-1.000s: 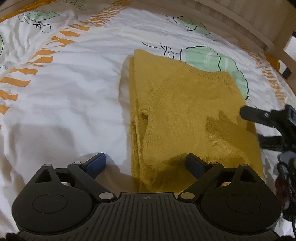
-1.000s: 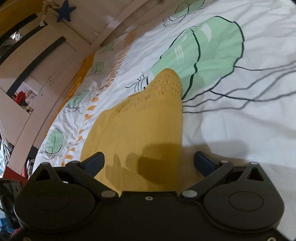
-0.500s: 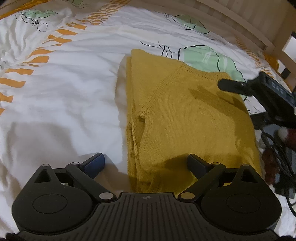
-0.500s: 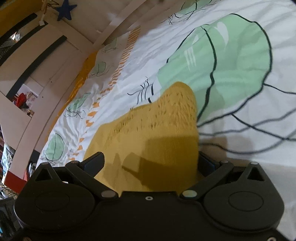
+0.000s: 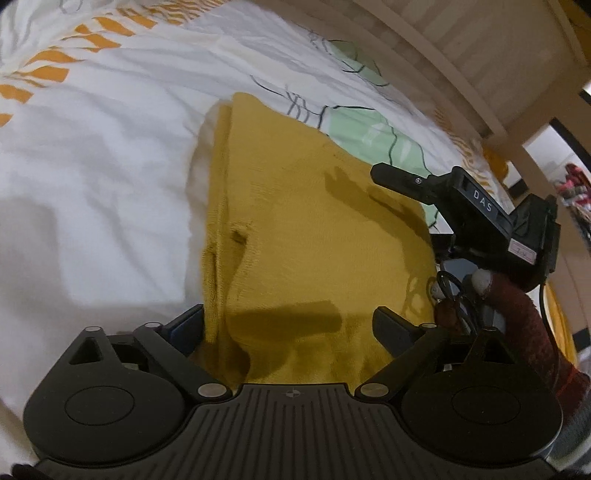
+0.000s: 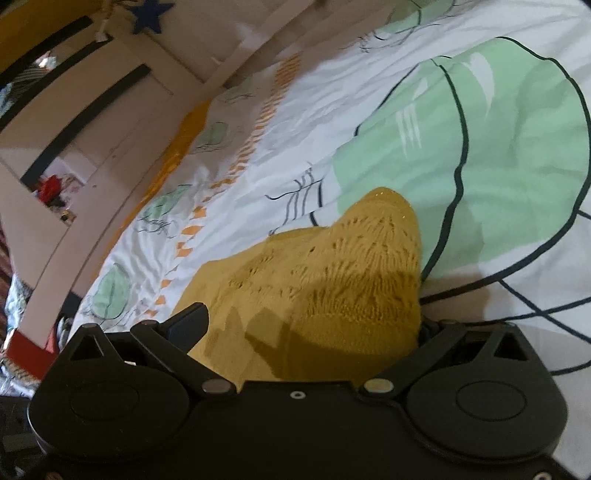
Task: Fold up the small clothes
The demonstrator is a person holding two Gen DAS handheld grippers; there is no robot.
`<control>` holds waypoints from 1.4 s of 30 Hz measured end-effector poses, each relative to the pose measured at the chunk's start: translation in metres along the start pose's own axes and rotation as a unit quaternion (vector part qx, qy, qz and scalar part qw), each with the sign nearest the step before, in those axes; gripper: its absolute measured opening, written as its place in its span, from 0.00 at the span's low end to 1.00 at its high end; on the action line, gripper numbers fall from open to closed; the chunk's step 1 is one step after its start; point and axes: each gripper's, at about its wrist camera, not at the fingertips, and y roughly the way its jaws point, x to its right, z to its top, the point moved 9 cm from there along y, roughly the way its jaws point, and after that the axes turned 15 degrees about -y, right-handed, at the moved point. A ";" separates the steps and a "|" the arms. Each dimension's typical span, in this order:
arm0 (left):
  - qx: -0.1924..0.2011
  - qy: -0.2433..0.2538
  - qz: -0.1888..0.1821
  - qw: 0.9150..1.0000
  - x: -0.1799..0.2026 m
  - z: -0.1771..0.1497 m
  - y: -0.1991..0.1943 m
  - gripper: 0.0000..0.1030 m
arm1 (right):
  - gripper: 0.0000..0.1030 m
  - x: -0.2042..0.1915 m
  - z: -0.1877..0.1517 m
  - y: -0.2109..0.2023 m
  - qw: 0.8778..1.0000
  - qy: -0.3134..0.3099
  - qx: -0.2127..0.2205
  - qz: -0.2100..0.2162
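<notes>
A mustard-yellow knitted sweater (image 5: 306,236) lies folded lengthwise on a white bedspread (image 5: 92,177) with green and orange prints. My left gripper (image 5: 291,326) is open, its fingers straddling the sweater's near end, low over it. My right gripper (image 6: 310,321) is open over the sweater's far right corner (image 6: 373,254), the cloth lying between its fingers; its right finger is hidden by the knit. The right gripper also shows in the left wrist view (image 5: 461,203) at the sweater's right edge.
A pale wooden bed rail (image 5: 461,62) runs along the far right side of the bed. In the right wrist view a wooden frame with a blue star (image 6: 147,14) stands beyond the bed's edge.
Both grippers have moved forward over the sweater. The left now straddles its near end; the right has closed in on the far right corner. Both stay open.
</notes>
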 end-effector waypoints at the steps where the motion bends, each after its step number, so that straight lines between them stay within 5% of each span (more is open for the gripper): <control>1: 0.000 0.004 -0.001 1.000 0.001 0.000 0.001 0.82 | 1.00 -0.001 -0.001 -0.001 1.000 -0.004 0.002 0.006; 11: -0.006 -0.033 -0.025 0.999 -0.011 0.003 0.000 0.23 | 0.99 -0.004 -0.001 -0.013 0.999 -0.014 0.016 0.041; 12: -0.015 -0.042 -0.035 0.998 -0.012 0.003 0.000 0.21 | 0.91 -0.002 -0.001 -0.013 0.999 -0.009 0.015 0.039; 13: -0.024 -0.049 -0.044 0.998 -0.012 0.002 0.001 0.18 | 0.61 0.000 -0.002 -0.013 0.999 -0.002 0.007 0.035; 14: -0.030 -0.053 -0.051 0.997 -0.010 0.002 0.001 0.17 | 0.44 0.004 -0.004 -0.010 1.000 0.005 -0.008 0.022; 15: -0.032 -0.050 -0.056 0.997 -0.008 0.002 0.001 0.16 | 0.41 0.005 -0.005 -0.010 1.000 0.012 -0.015 0.024; 24: -0.064 -0.102 -0.135 0.984 0.010 -0.007 -0.022 0.13 | 0.39 -0.023 0.000 -0.055 1.000 0.005 -0.003 0.013; 33: -0.128 -0.068 -0.168 0.975 0.041 -0.100 -0.069 0.13 | 0.39 -0.041 -0.058 -0.134 0.996 0.023 -0.080 -0.026; 37: -0.156 -0.045 -0.161 0.974 0.045 -0.144 -0.082 0.13 | 0.41 -0.044 -0.089 -0.164 0.994 0.057 -0.091 -0.024; 42: -0.140 -0.005 -0.092 0.986 0.028 -0.171 -0.080 0.13 | 0.48 -0.026 -0.110 -0.189 0.991 0.066 -0.071 -0.087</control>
